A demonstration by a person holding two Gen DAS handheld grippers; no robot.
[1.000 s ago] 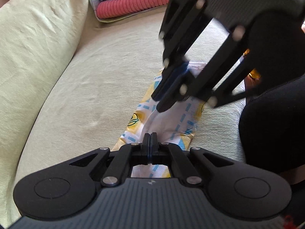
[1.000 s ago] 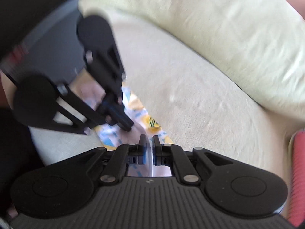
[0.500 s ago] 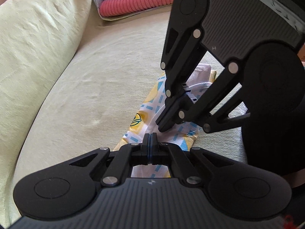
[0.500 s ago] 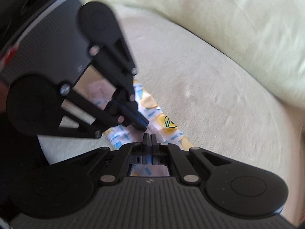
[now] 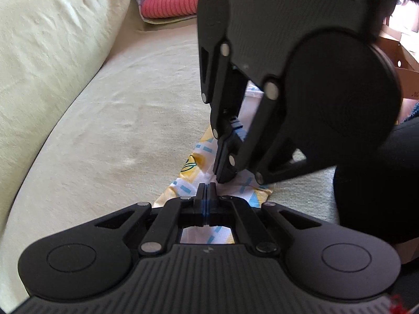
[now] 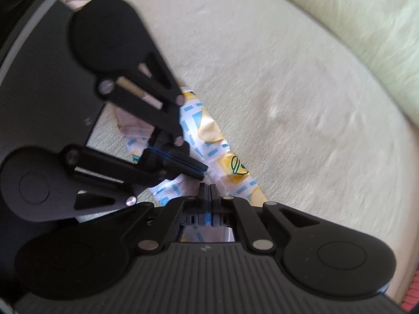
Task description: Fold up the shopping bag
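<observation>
My right claw (image 5: 222, 179), tilted steeper than a moment ago, and left claw (image 5: 207, 188) pinch the crumpled yellow-and-white patterned shopping bag (image 5: 193, 161) mid-seat on the pale sofa (image 5: 117, 120), tightening the fold.

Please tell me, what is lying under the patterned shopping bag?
The shopping bag lies on a pale green sofa cushion, which shows all around it. Directly under the bag nothing can be seen: the fabric, the left gripper and the right gripper cover that area.

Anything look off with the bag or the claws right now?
Nothing stands out. The shopping bag lies bunched into a narrow crumpled strip on the sofa cushion, with the left claw and right claw both shut at nearly the same spot. No tear visible.
</observation>
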